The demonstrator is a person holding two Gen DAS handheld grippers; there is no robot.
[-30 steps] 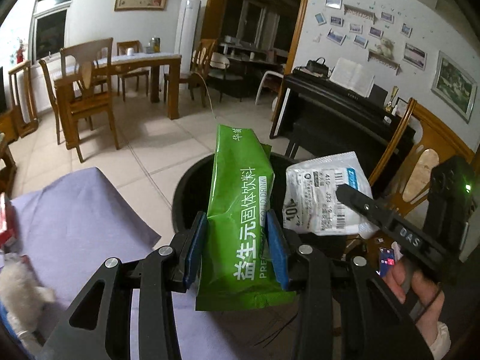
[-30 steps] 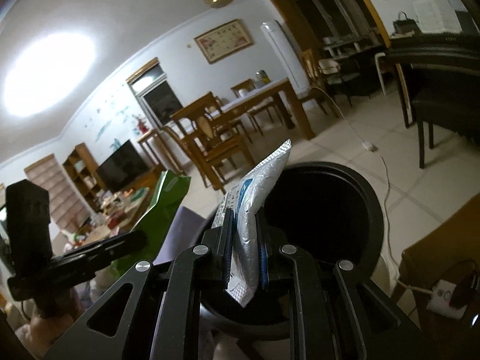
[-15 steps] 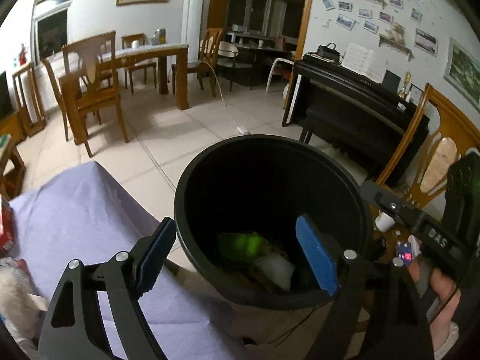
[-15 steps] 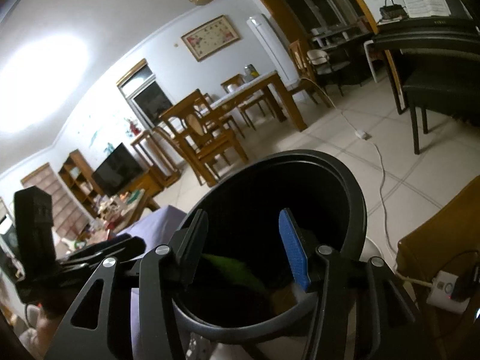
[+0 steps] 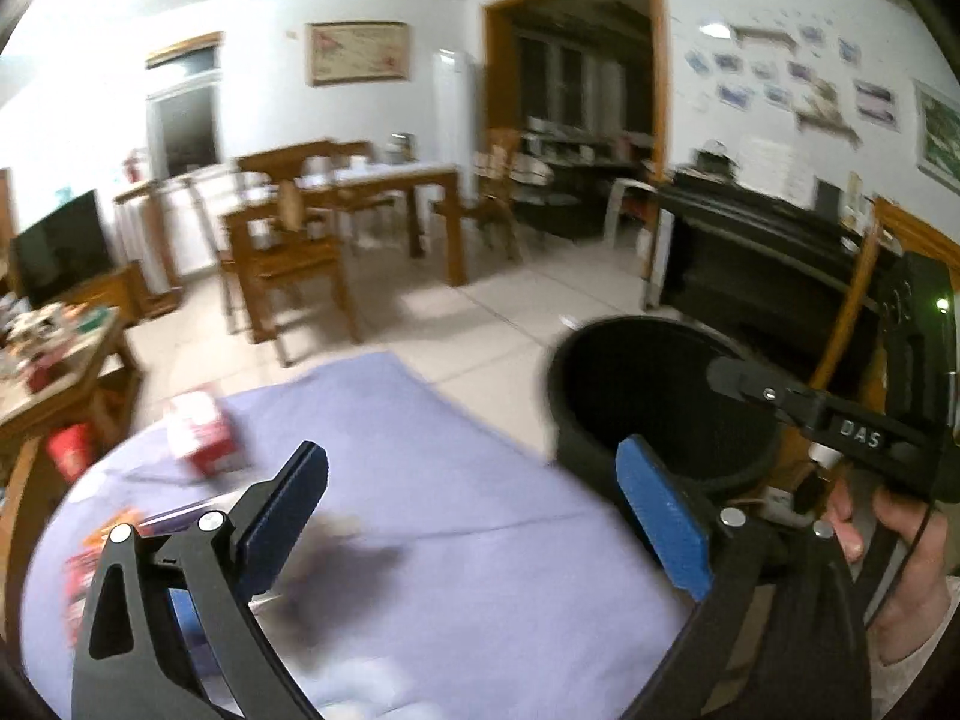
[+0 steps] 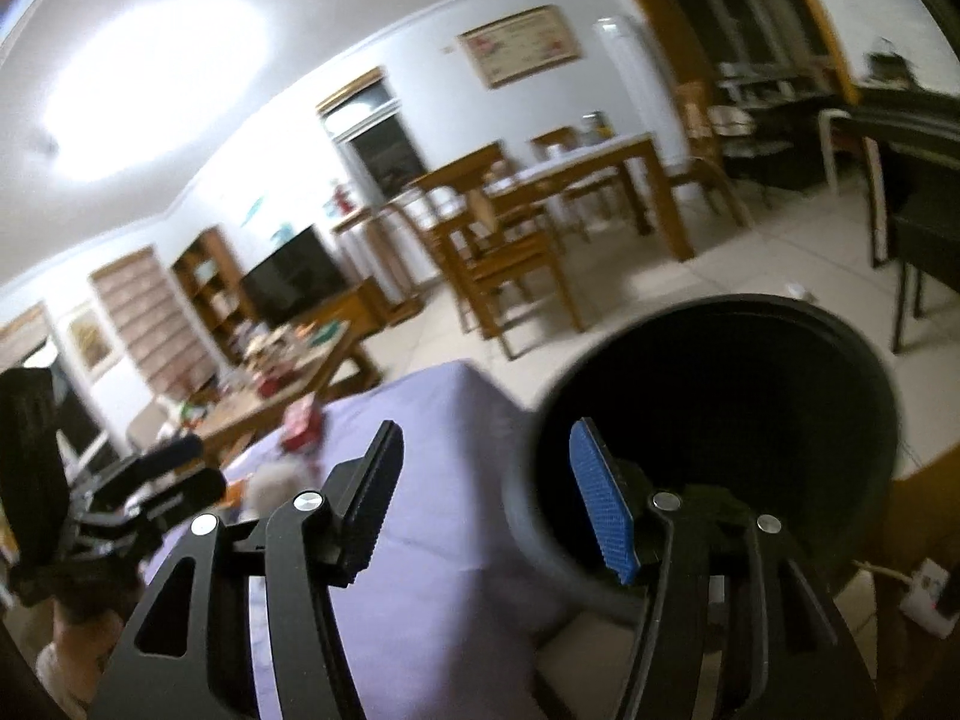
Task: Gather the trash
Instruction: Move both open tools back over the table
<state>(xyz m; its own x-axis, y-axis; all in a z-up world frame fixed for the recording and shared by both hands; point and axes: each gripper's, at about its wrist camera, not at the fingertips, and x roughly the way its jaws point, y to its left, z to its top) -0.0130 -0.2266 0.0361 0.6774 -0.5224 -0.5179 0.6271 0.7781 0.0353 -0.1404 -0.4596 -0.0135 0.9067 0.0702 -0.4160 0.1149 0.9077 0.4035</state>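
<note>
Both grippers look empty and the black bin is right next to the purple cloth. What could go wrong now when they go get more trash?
1. The black bin sits right against the purple cloth's edge; a gripper swinging past might bump or tip it.
2. The picture is blurred from fast movement, so the left gripper, its jaws opening and empty, might miss the red box or knock it off.
3. The right gripper, also opening and empty, could snag the loose cloth.

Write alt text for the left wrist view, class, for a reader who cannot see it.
The left gripper, its jaws opening with nothing between them, hangs over a purple cloth. A black bin stands at the right, a red-and-white box lies blurred at the left, and the right gripper reaches in.
</note>
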